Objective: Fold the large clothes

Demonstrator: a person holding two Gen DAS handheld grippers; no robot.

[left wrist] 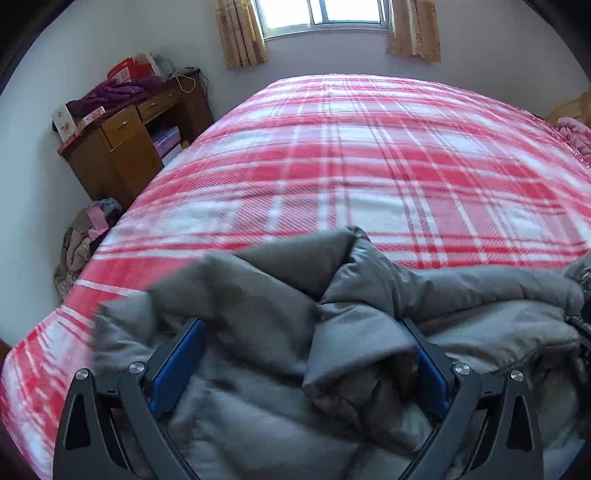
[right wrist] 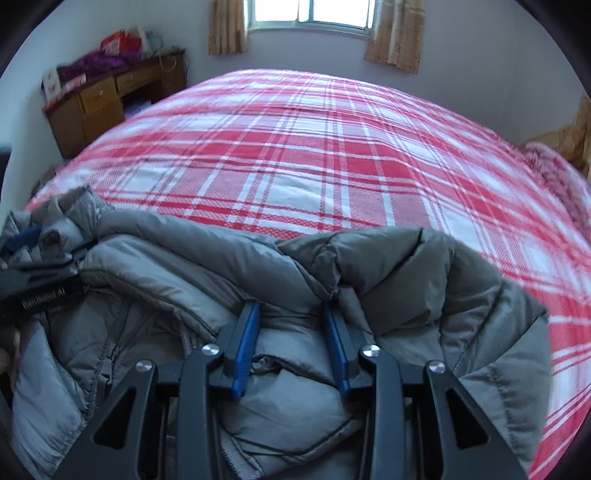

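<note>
step: early fold, jacket (right wrist: 236, 266) bunched lower frame | left gripper (left wrist: 306, 325) – wide, straddling fabric | right gripper (right wrist: 291, 306) – narrow, pinch unclear | next: spread flat

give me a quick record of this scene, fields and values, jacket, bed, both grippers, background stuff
garment: grey quilted puffer jacket, bunched, not yet folded
surface: bed with red and white plaid blanket
left gripper: jaws wide apart, a jacket fold between them
right gripper: jaws narrower, jacket fabric between them; grip cannot be told
background: brown wooden desk by the wall with a purple garment on top, window with beige curtains
</note>
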